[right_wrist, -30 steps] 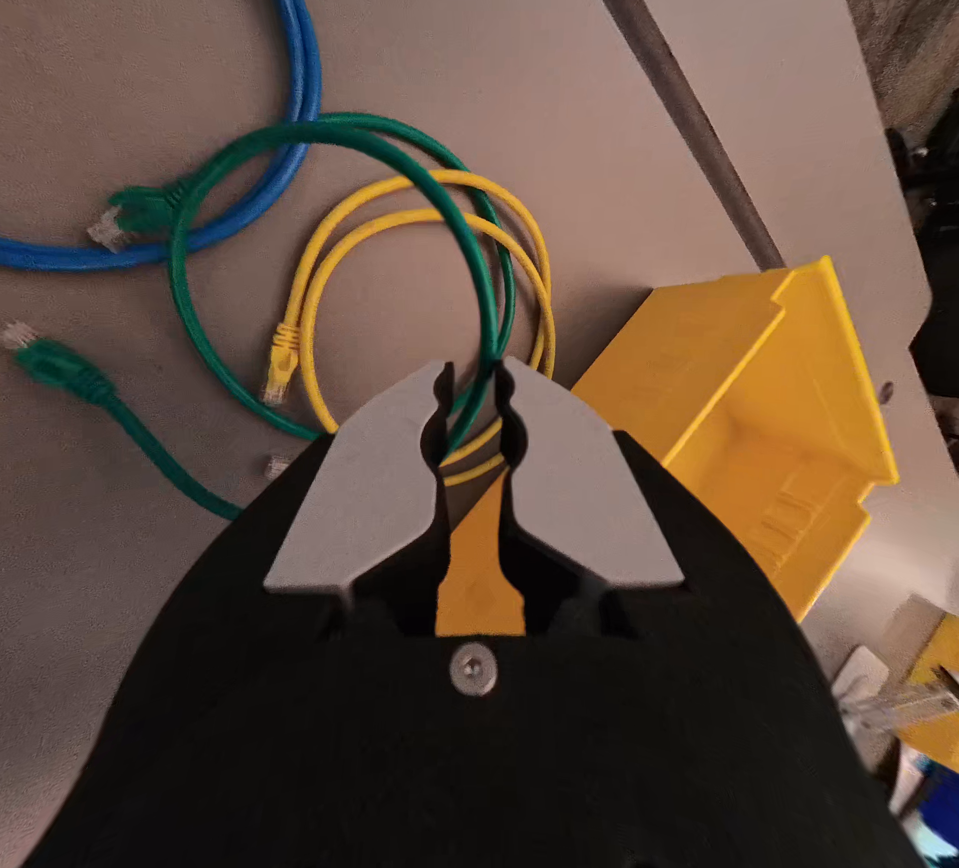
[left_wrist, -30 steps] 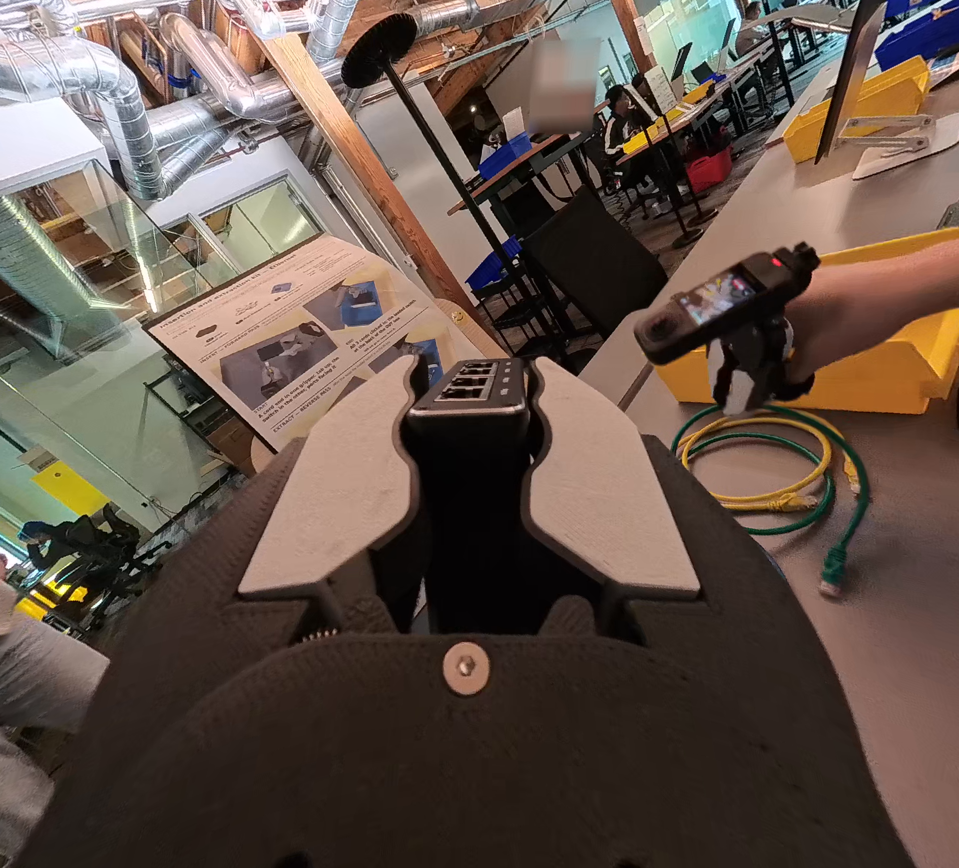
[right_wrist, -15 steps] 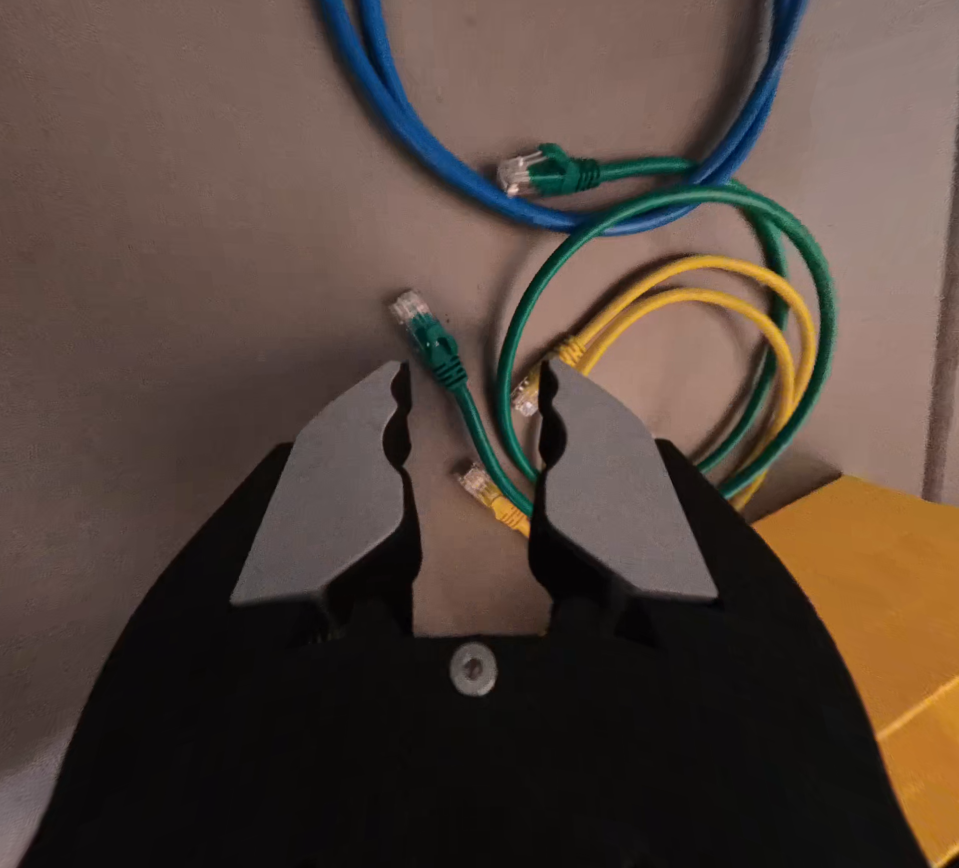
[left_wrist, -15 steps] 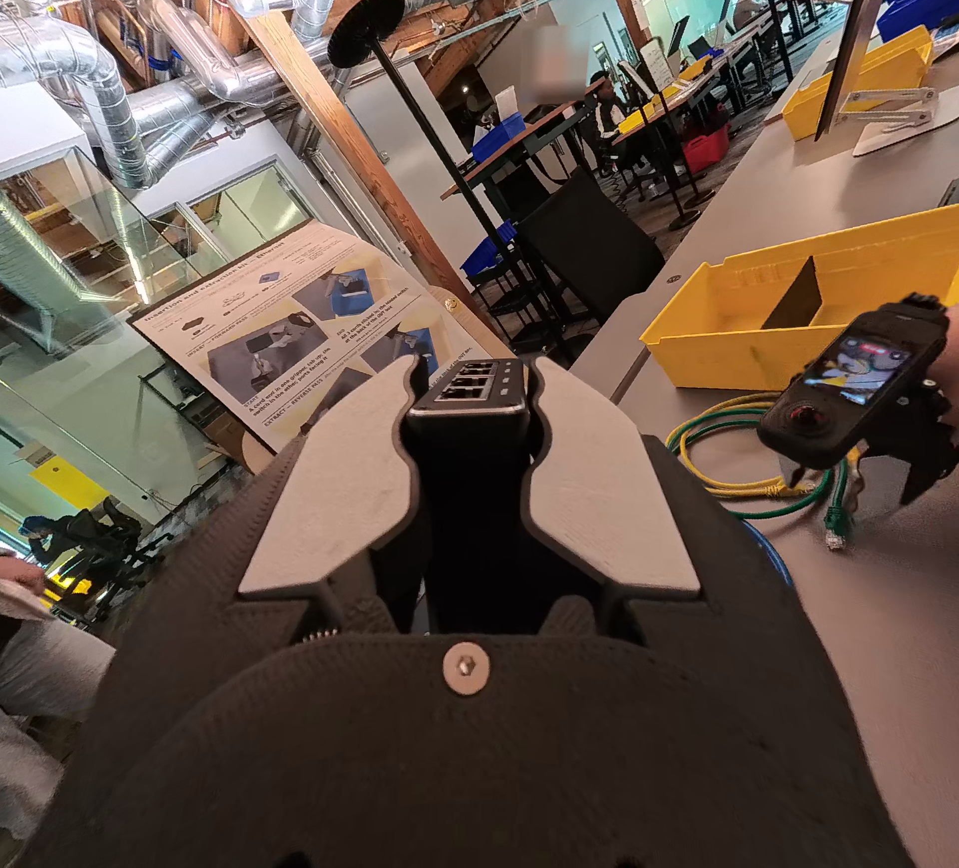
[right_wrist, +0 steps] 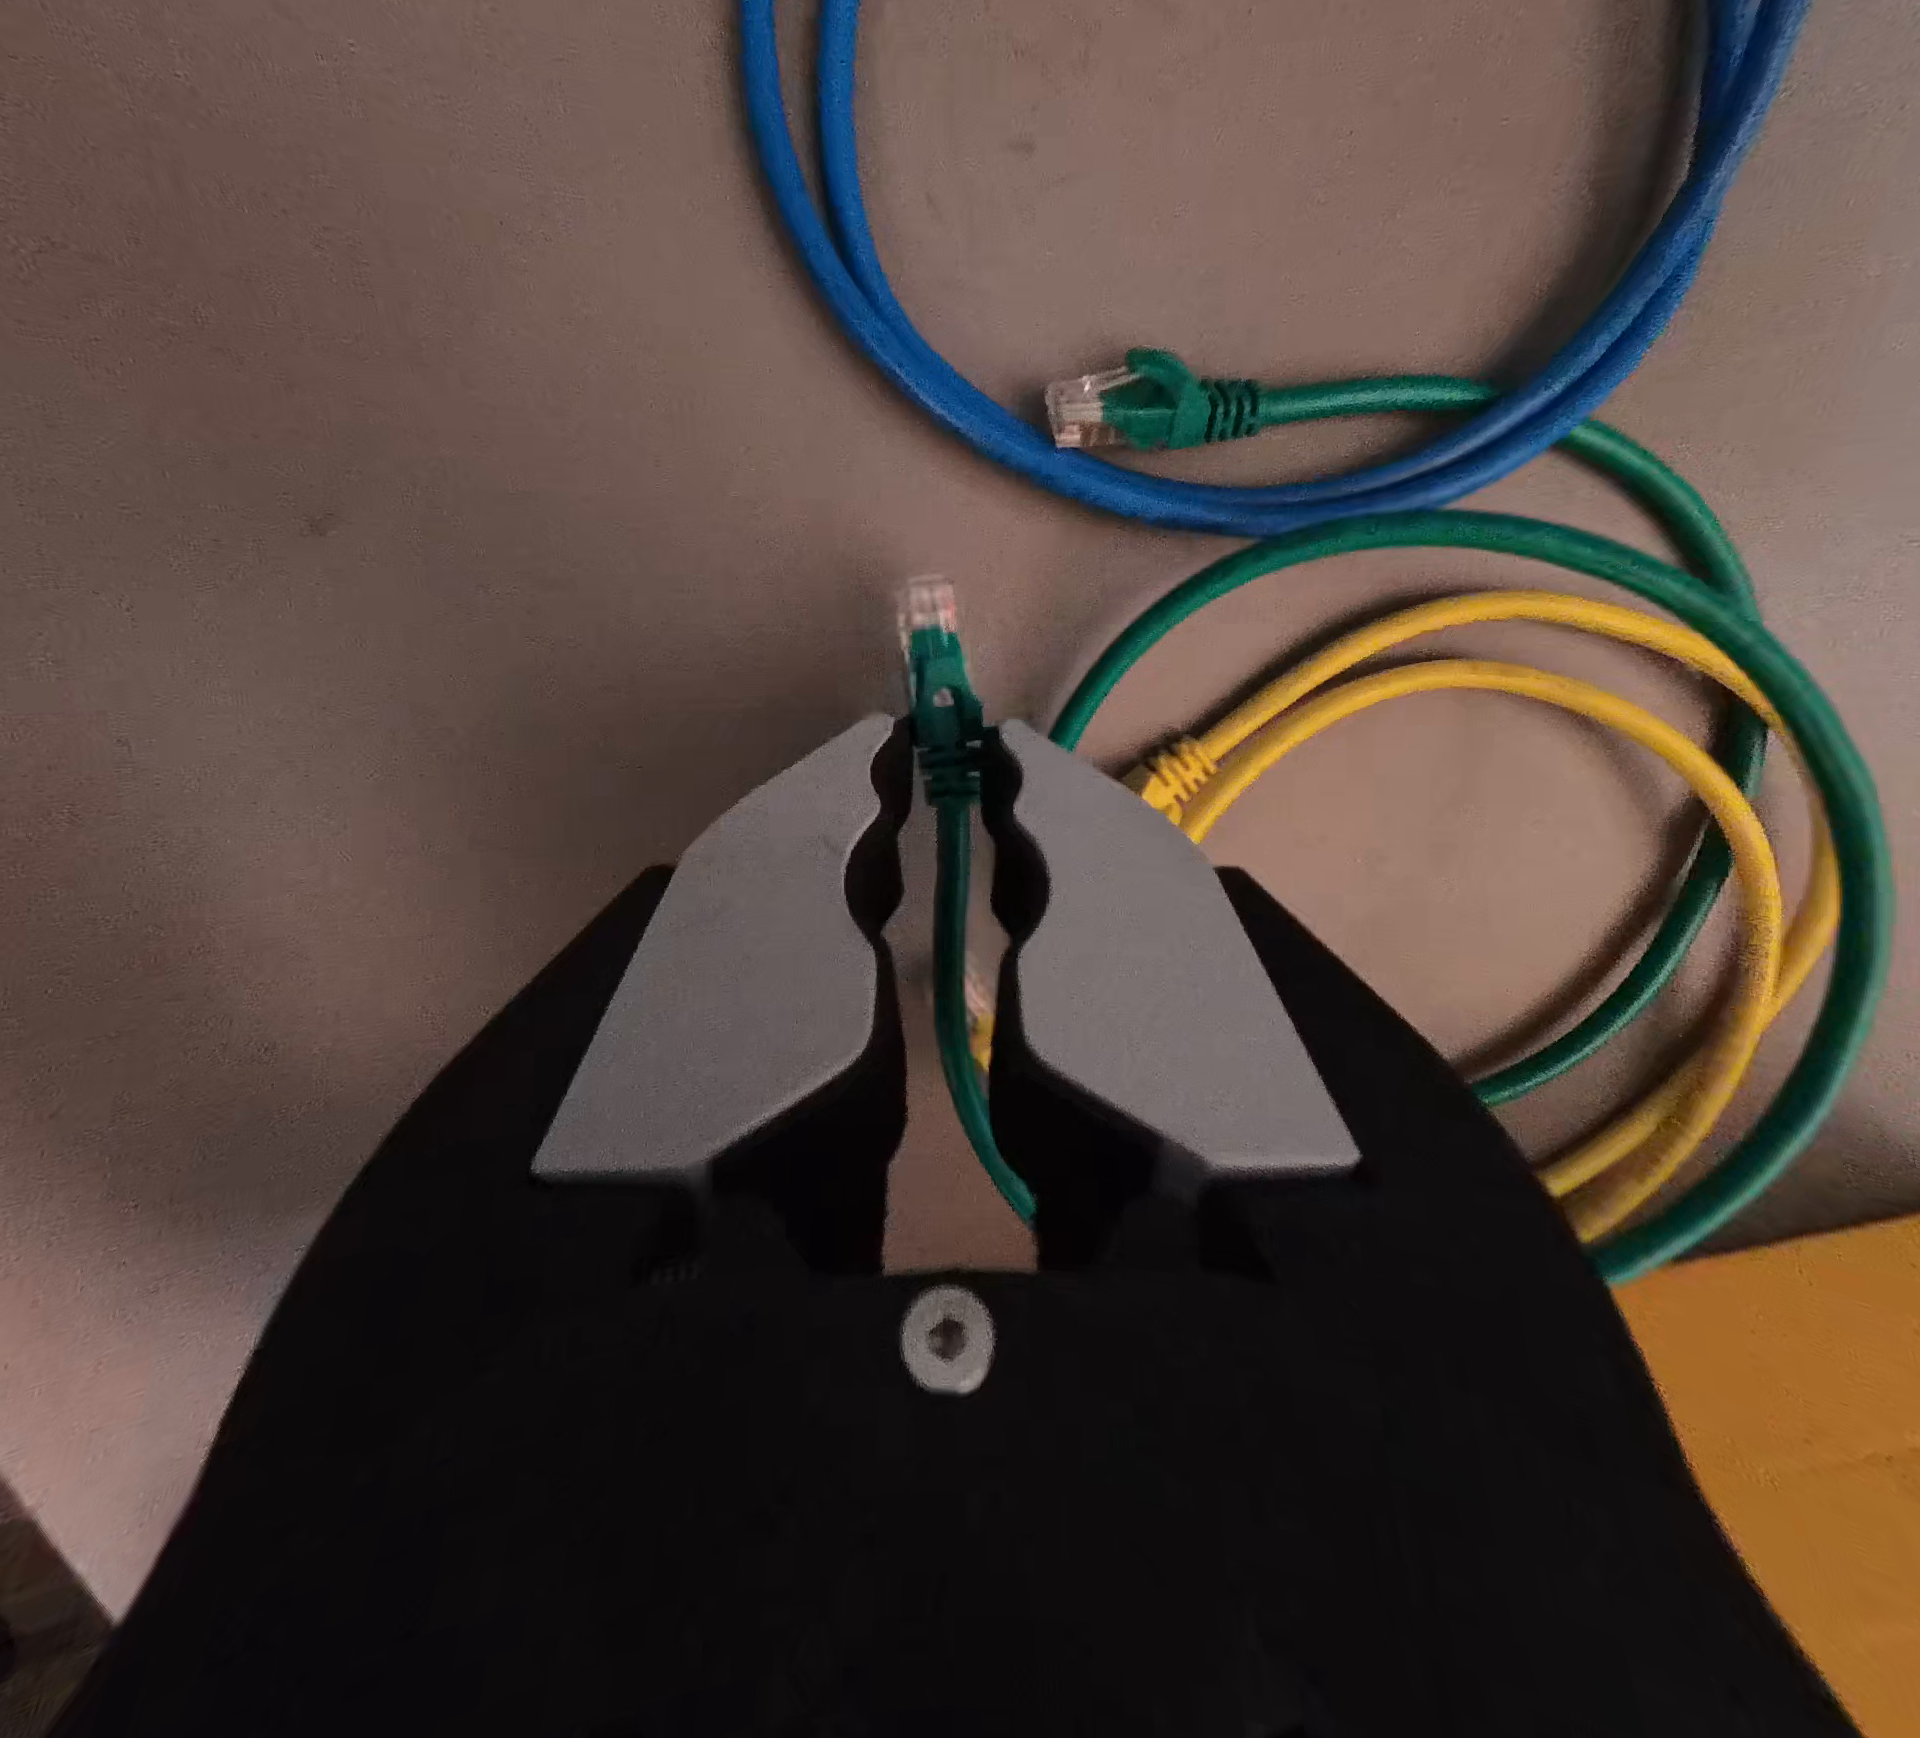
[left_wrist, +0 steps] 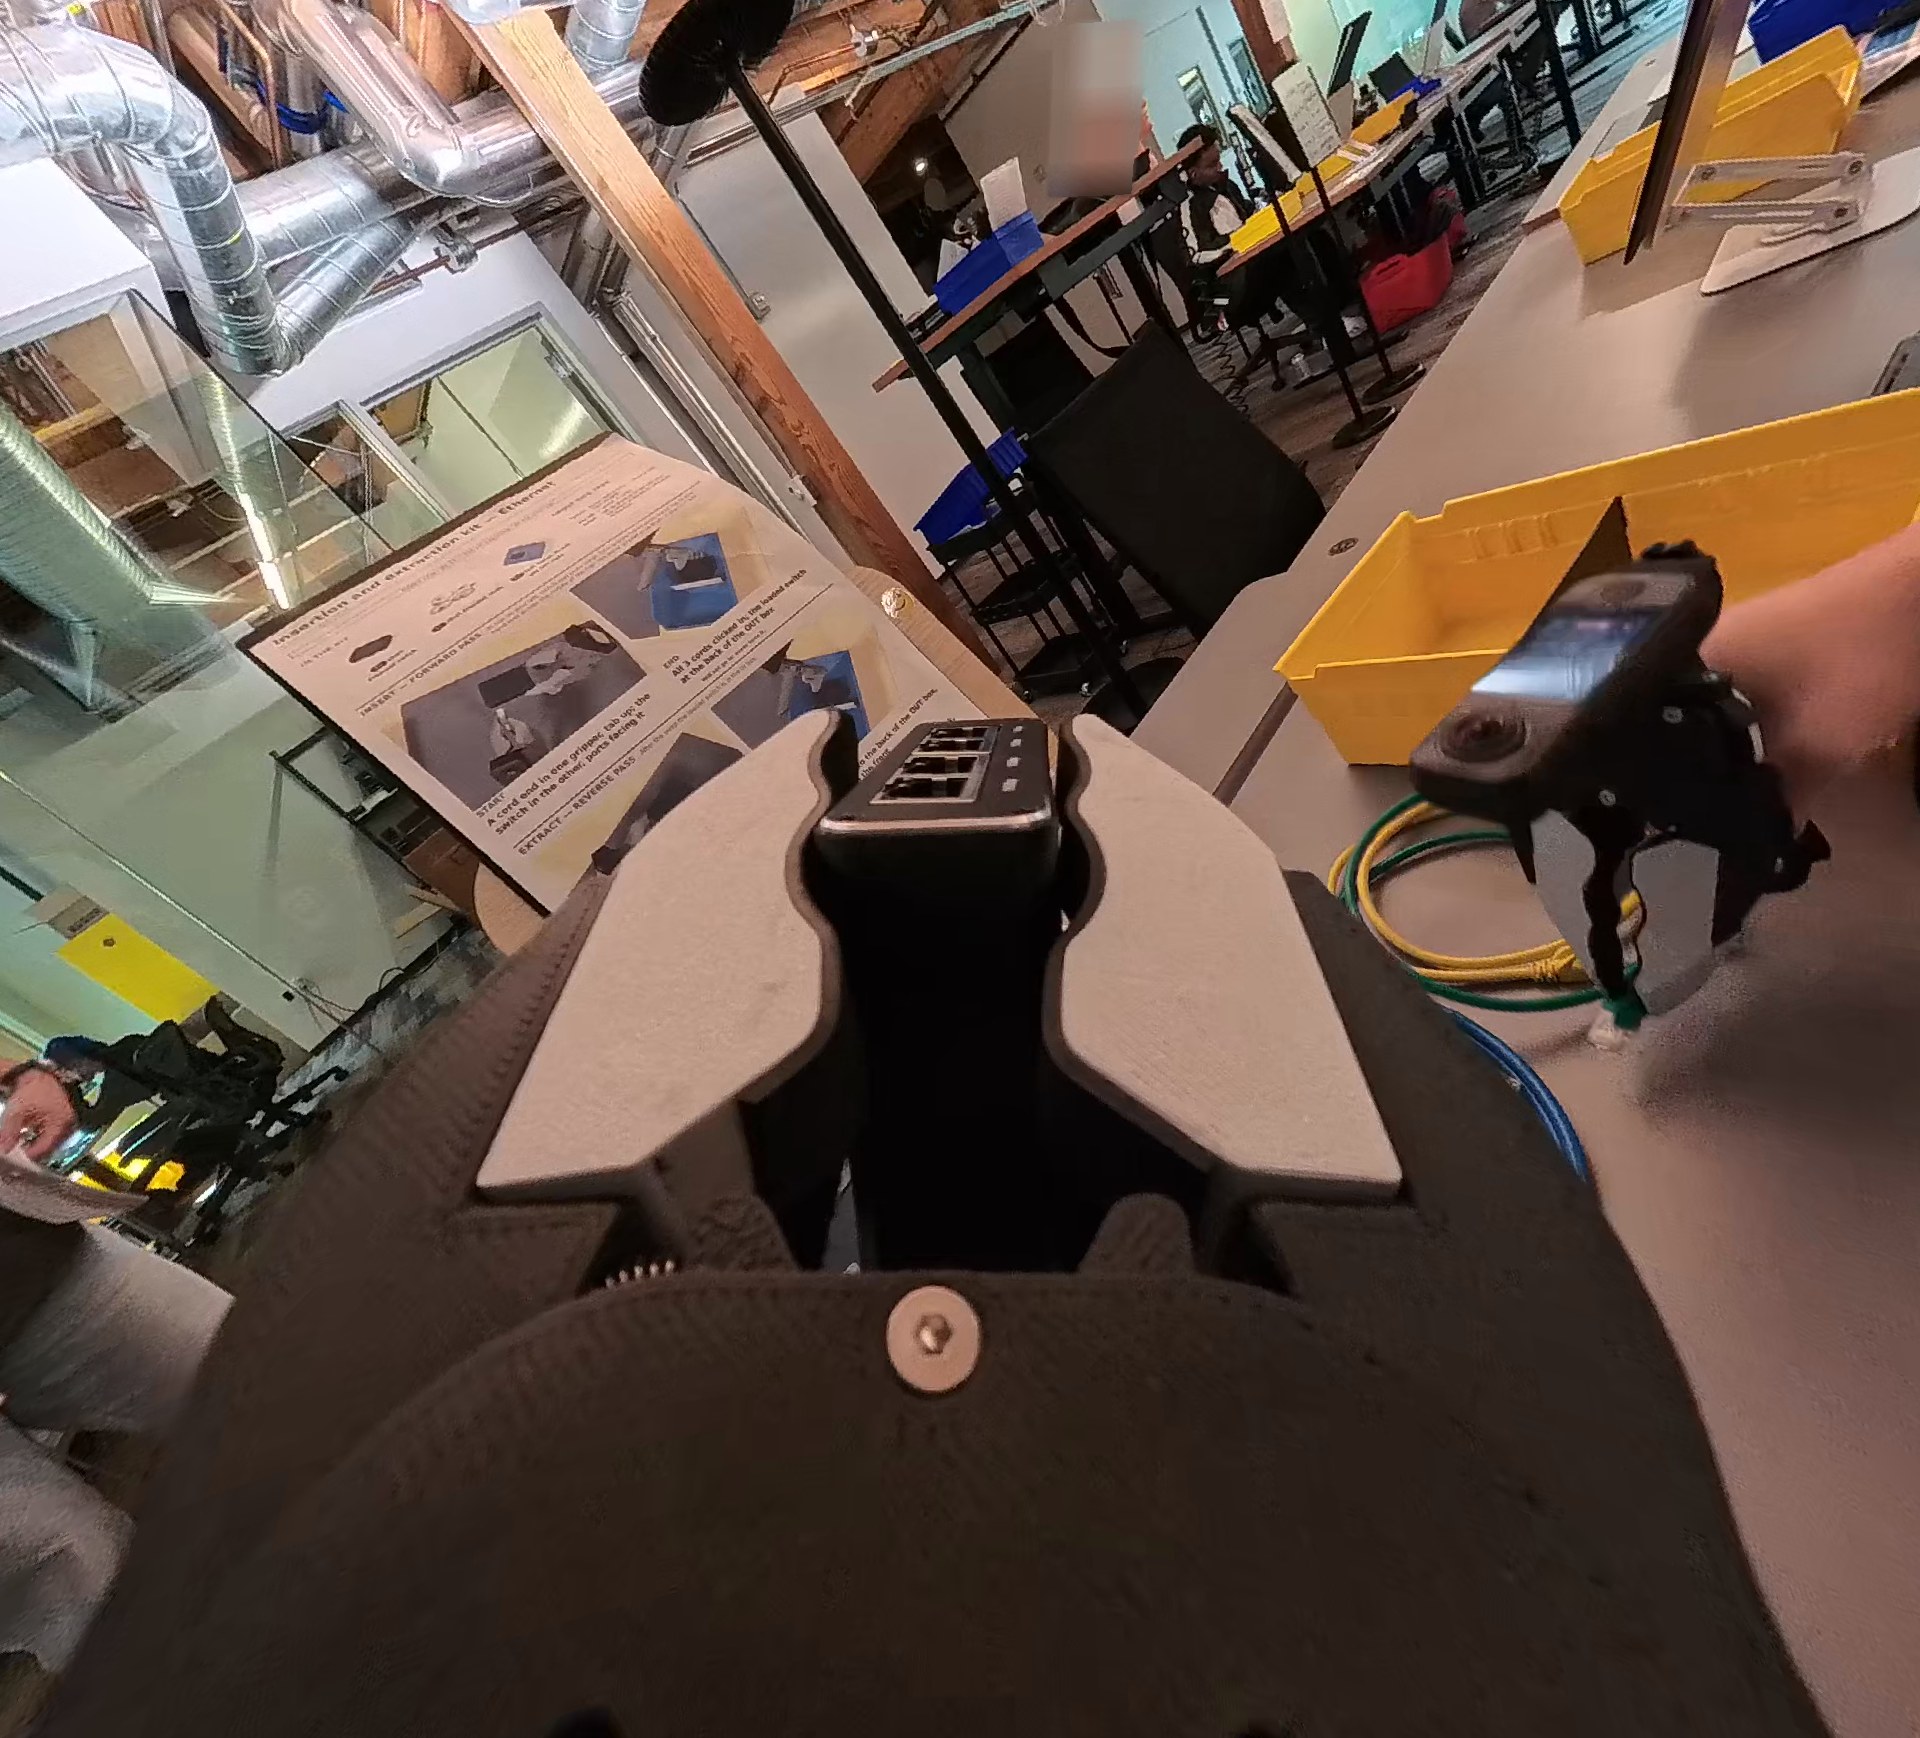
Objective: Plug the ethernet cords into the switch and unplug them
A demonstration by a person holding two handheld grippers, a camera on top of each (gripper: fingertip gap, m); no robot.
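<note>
My left gripper is shut on a black ethernet switch and holds it in the air, ports facing up and away, all empty. My right gripper points down at the grey table and is shut on the boot of a green cord's plug; the clear plug tip sticks out past the fingertips. The green cord's other plug lies on a coiled blue cord. A yellow cord is coiled inside the green loop. In the left wrist view the right gripper touches the table by the cords.
A yellow bin stands on the table just behind the cords; its corner shows in the right wrist view. An instruction board leans left of the table. Farther off are another yellow bin, a metal stand, desks and seated people. The grippers' ends are close to 35 cm from one another.
My right gripper moved from above the cord coils down to the loose green plug and closed on it. The left gripper keeps holding the switch, nearly still.
</note>
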